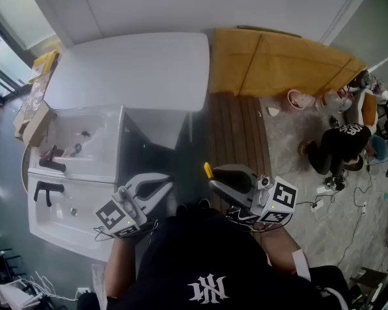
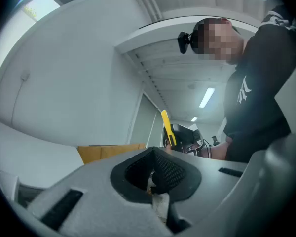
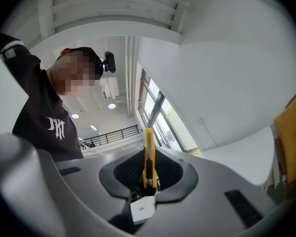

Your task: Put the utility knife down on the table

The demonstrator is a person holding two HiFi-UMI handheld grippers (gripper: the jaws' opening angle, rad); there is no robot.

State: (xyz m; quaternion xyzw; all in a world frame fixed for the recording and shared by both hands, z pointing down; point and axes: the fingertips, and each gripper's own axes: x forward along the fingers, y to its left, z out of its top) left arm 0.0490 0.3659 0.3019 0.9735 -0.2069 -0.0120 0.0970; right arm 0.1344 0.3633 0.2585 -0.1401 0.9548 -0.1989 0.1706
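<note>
A yellow utility knife [image 3: 149, 154] stands upright between the jaws of my right gripper [image 3: 147, 176], which is shut on it. In the head view its yellow tip [image 1: 208, 170] pokes out of the right gripper [image 1: 215, 180], held close to my body above the floor. My left gripper [image 1: 167, 185] hangs beside it at about the same height; its pads [image 2: 160, 168] meet with nothing between them. The left gripper view also catches the knife [image 2: 166, 127] in the other gripper. The white table [image 1: 136, 70] lies ahead, well beyond both grippers.
A white washbasin unit [image 1: 77, 166] with black taps stands at the left, just left of the left gripper. Orange wooden boards [image 1: 278, 63] lie to the table's right. A person in black [image 1: 339, 148] crouches on the floor at the far right, among cables and pots.
</note>
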